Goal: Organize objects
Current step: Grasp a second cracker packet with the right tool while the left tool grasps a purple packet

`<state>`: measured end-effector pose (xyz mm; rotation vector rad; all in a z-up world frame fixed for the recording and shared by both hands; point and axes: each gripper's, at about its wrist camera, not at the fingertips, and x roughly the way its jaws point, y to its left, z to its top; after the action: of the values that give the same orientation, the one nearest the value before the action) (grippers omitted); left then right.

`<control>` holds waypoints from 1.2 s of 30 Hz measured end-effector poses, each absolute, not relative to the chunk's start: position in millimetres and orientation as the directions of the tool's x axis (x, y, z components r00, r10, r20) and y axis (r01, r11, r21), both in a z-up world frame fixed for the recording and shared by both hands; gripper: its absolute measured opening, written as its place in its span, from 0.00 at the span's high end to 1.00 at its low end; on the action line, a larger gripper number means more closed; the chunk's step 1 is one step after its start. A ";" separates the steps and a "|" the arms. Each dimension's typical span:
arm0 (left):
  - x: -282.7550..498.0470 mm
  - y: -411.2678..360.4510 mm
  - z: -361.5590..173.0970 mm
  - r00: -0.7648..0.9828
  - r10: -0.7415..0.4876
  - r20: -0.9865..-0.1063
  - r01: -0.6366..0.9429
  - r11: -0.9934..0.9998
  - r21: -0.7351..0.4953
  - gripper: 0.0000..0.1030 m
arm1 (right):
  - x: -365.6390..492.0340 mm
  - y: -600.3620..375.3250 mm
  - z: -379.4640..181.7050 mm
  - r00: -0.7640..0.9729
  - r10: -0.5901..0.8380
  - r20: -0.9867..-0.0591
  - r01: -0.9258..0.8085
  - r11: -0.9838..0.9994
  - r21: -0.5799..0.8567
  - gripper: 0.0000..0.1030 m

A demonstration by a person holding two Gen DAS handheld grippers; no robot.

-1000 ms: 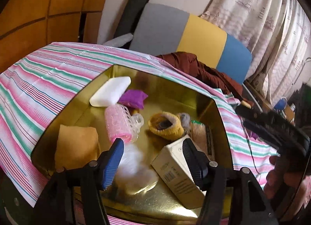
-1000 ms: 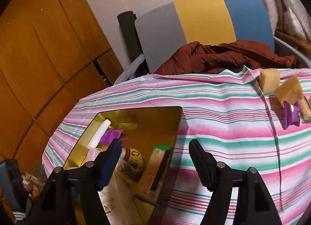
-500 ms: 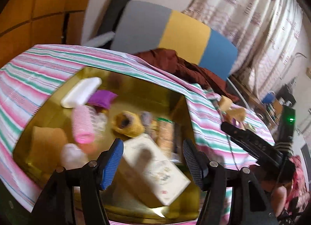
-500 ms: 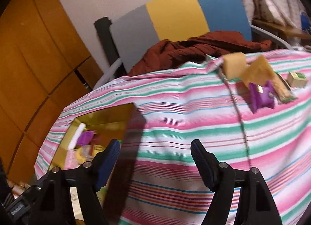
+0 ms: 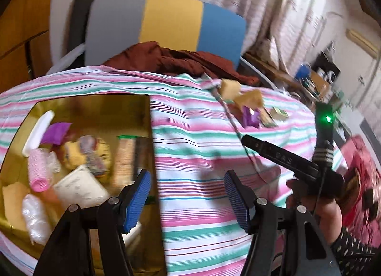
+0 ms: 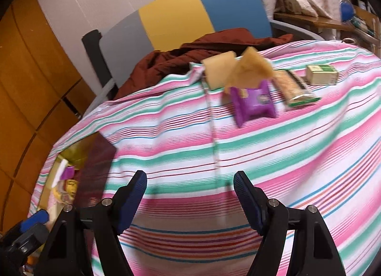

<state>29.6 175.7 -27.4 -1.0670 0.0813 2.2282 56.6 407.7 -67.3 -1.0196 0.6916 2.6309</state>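
My left hand-held gripper [image 5: 188, 197] is spread, nothing between its blue pads [image 5: 139, 198], hanging over the striped cloth [image 5: 197, 156] just beside the gold tray's [image 5: 95, 104] right edge. My right hand-held gripper [image 6: 190, 202] is spread too and empty; its jaws have just been opening a little. It hangs over bare cloth, well short of the loose items. In the left view I see it from the side, held in a hand [image 5: 316, 207] with a green light above it.

The tray holds a white bar [image 5: 38, 130], a purple pack [image 5: 56, 131], a pink roller [image 5: 38, 171], a yellow knitted piece [image 5: 100, 154], a white box [image 5: 78, 187], a clear wrapped thing [image 5: 35, 218], a tan sponge [image 5: 12, 202] and a biscuit pack [image 5: 125, 156] against the right wall.

Still on the bench, at the far side: a second sponge [image 6: 218, 69], a tan wrapper [image 6: 250, 69], a purple packet [image 6: 253, 100], a long cracker pack [image 6: 294, 87] and a small green-white box [image 6: 321, 74]. They lie close together; the wrapper overlaps the purple packet.

Beyond the bench, a chair [image 6: 190, 13] with a grey, yellow and blue back carries a brown garment [image 6: 181, 56]. Wood panelling [image 6: 28, 85] stands to the left, curtains [image 5: 273, 9] to the right. Both views are motion-blurred.
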 end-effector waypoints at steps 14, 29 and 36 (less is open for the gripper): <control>40.6 225.7 -44.6 -0.359 0.527 -0.770 -0.658 -0.728 -0.192 0.37 | 49.6 524.5 -67.5 -0.697 0.184 -0.693 -0.490 -0.828 0.273 0.26; 36.0 235.5 -55.5 -0.342 0.500 -0.796 -0.642 -0.742 -0.191 0.37 | 8.8 475.9 -64.9 -0.757 -0.077 -0.649 -0.173 -0.934 0.312 0.25; 33.0 243.7 -62.6 -0.320 0.502 -0.803 -0.642 -0.739 -0.206 0.37 | 30.6 535.9 -57.5 -0.713 0.252 -0.654 -0.465 -0.868 0.173 0.25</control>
<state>33.0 243.7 -62.6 -1.1990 0.1947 2.0920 30.6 535.9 -57.5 -0.9053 0.4618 2.5502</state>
